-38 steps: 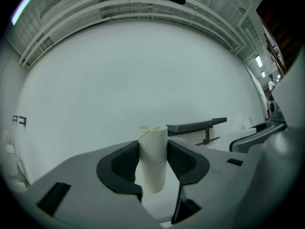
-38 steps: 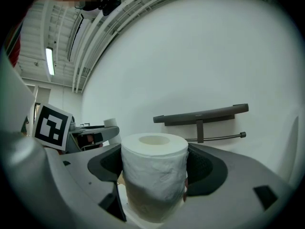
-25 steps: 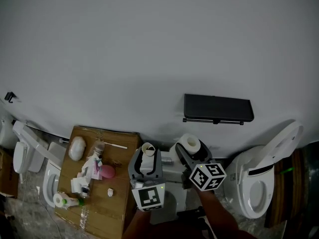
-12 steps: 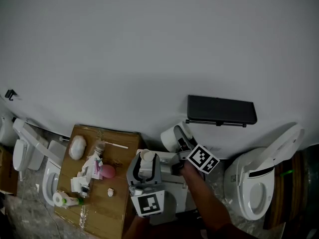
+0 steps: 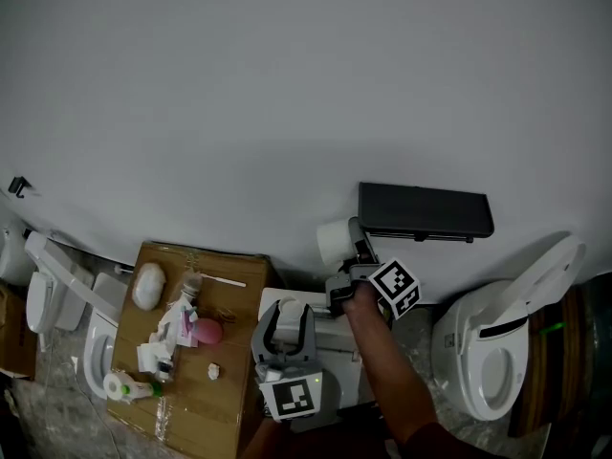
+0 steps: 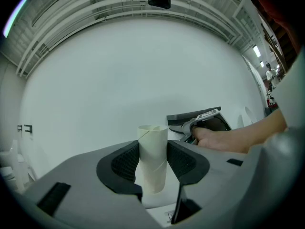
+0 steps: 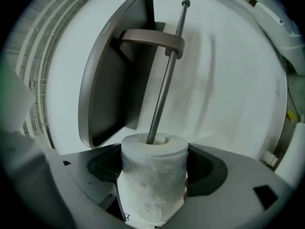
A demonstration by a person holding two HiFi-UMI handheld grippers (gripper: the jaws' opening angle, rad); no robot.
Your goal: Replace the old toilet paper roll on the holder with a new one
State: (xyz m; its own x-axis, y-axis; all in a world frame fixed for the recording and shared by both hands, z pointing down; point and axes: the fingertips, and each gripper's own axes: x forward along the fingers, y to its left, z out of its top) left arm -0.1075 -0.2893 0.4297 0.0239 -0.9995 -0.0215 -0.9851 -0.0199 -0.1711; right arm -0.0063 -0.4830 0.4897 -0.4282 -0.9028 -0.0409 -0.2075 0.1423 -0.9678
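Briefly noted: right gripper (image 5: 350, 245) was clamped on a full white toilet paper roll (image 7: 152, 185), pads pressed against both its sides. In the head view the roll sat just right of centre, just beside the left end of the black flat-topped wall holder (image 5: 426, 208).

Right gripper view: the holder's thin grey metal rod (image 7: 164, 80) ran down from the top of the frame, and its lower end entered the roll's hollow core. The holder's dark plate stood to the left of the rod.

Left gripper (image 5: 284, 320) was at lower centre of the head view, below and left of the right one, and well apart from the holder. It was closed on an empty pale cardboard tube (image 6: 153, 151). The tube stood upright in the left gripper view, a pad touching each side and its top rim clear above the jaws.

A person's bare forearm (image 5: 382, 376) reached up from the bottom edge to the right gripper.

Surroundings:
- A brown board surface (image 5: 220, 400) at lower left carried small clutter, including a white oval lump (image 5: 147, 285) and a pink round item (image 5: 206, 330).
- A white toilet with raised lid (image 5: 492, 352) stood at lower right.
- A plain white wall (image 5: 287, 84) filled the upper frame.
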